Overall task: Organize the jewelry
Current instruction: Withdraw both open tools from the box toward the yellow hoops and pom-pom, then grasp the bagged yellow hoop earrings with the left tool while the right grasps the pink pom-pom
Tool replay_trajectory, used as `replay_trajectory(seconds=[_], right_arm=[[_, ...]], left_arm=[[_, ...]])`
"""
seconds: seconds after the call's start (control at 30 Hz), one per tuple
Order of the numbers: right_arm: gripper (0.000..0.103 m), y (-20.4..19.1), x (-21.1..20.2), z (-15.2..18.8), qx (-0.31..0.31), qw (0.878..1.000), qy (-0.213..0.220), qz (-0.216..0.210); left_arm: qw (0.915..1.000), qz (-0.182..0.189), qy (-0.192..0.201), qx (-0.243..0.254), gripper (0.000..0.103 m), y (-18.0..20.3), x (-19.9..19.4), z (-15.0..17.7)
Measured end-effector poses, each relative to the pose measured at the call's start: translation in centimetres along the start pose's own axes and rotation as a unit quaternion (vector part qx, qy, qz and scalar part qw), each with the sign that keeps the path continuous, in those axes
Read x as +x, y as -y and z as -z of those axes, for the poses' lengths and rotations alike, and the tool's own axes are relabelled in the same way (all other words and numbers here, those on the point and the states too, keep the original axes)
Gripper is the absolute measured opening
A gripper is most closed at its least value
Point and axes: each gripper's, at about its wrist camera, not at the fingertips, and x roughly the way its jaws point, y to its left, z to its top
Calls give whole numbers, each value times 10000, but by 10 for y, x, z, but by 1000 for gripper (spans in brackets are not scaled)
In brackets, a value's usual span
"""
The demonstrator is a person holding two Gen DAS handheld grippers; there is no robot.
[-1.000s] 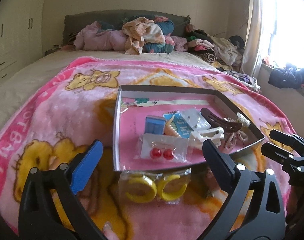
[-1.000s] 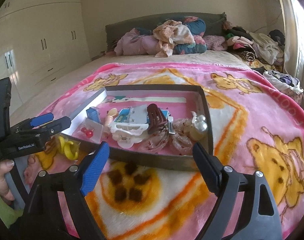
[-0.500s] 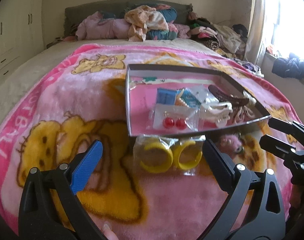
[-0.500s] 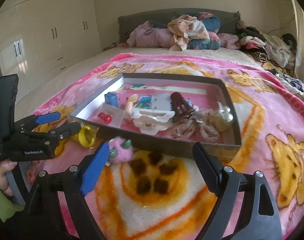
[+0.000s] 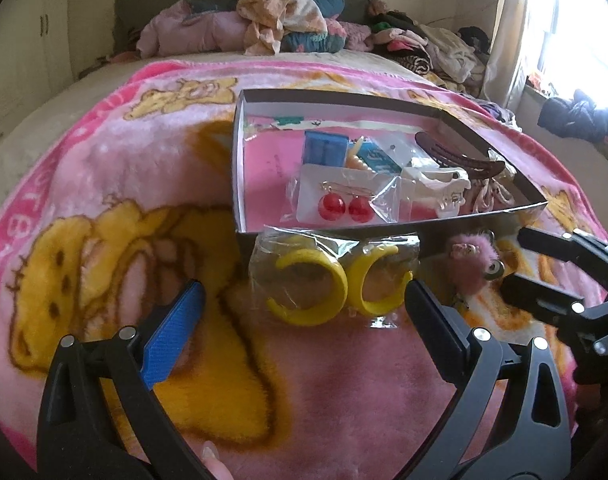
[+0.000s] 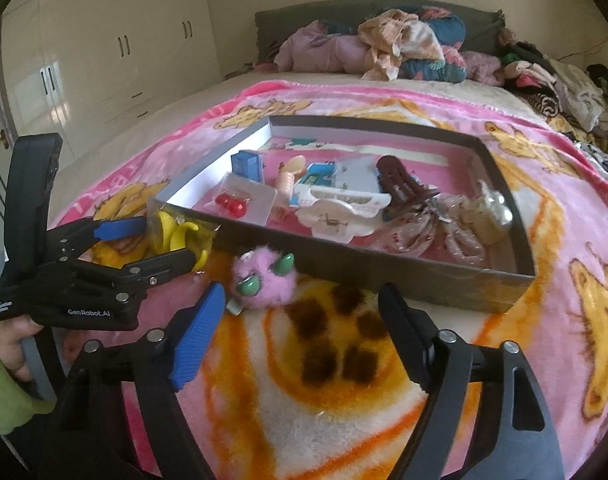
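Observation:
A dark shallow box on the pink blanket holds red ball earrings in a clear packet, a blue item, a brown hair claw and other pieces. In front of the box lie yellow hoop earrings in a clear bag and a pink fluffy charm. My left gripper is open, its fingers either side of the yellow hoops. My right gripper is open, just short of the pink charm.
The pink cartoon blanket covers a bed. Piled clothes lie at the headboard and along the right side. White wardrobes stand on the left. A window is on the right.
Both grippers have dropped lower and closer to the blanket. The left one now brackets the yellow hoops and the pink charm has come into view in front of the right one.

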Motion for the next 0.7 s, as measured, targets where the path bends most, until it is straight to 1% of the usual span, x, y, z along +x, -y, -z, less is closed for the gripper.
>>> replay_trajectory(seconds=[0.07,0.1,0.13,0.17,0.2,0.23,0.3,0.37,0.47,0.57,0.7], right_arm=[[67,-2,6,-1,4,9999,-83,-124],[64,-3,8,-2,0,9998,-108,-168],[62,-3,10,-2,-8,9997,-134,-219],[58,-4,12,-3,-12,9995,-166,-264],[55,-4,15,-4,-4,9993,-212,-311],[54,-4,18,-4,9,9990,-259,-358],[46,-4,22,-5,32,9987,-315,-409],[42,-4,24,-6,77,9984,-328,-464],[30,-4,26,-8,121,9976,-342,-594],[26,-7,24,-8,64,9979,-295,-565],[26,-7,18,-5,85,9985,-204,-497]], left_arm=[[9999,93,-30,-91,90,-3,2,0],[9997,172,-43,-155,88,-4,3,0],[9996,217,-46,-193,84,-5,3,0],[9994,266,-52,-222,81,-6,3,0],[9992,310,-61,-234,77,-6,3,0],[9990,368,-69,-253,72,-6,3,-1],[9985,469,-89,-273,67,-4,3,-1],[9986,446,-103,-254,65,-3,3,0],[9983,476,-155,-309,56,-4,2,-1],[9982,480,-190,-309,49,-4,0,-1],[9982,486,-191,-295,41,-3,-4,0]])
